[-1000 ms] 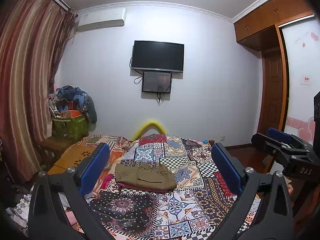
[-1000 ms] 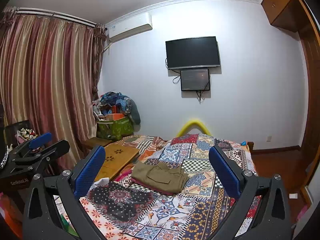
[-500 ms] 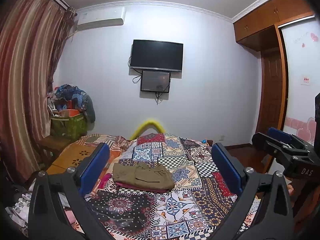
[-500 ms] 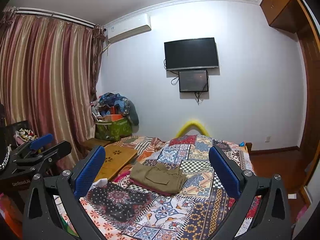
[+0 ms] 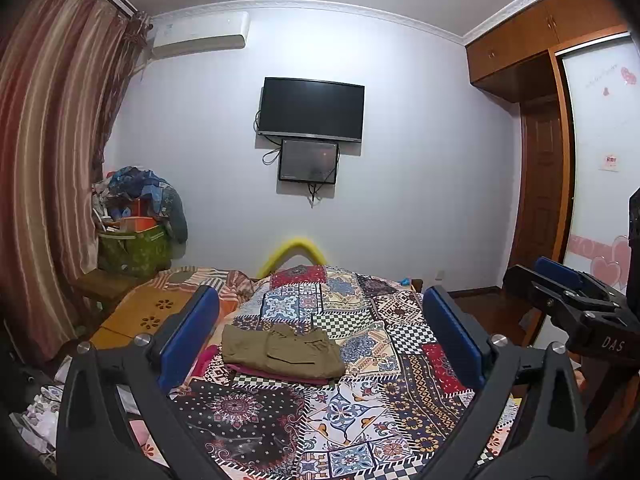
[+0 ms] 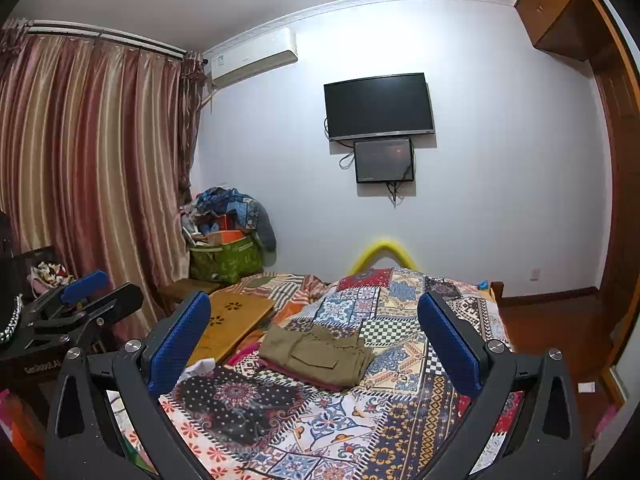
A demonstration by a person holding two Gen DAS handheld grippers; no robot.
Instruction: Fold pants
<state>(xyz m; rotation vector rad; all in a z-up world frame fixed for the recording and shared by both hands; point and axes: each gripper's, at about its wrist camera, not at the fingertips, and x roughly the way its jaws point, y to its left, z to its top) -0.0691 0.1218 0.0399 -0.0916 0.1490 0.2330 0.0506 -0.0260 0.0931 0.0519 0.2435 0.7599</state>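
Olive-brown pants lie folded in a neat rectangle on a pink garment, in the middle of the patchwork bedspread. They also show in the right wrist view. My left gripper is open and empty, held well above and short of the pants. My right gripper is open and empty too, equally far back. The right gripper shows at the right edge of the left wrist view. The left gripper shows at the left edge of the right wrist view.
A wooden lap table lies on the bed's left side. A green basket piled with clothes stands by the striped curtain. A TV hangs on the far wall. A wooden wardrobe and door are at right.
Both grippers have tilted up and drawn back slightly, so the bed and pants sit lower in both views. The pants have not moved. Both grippers stay open.
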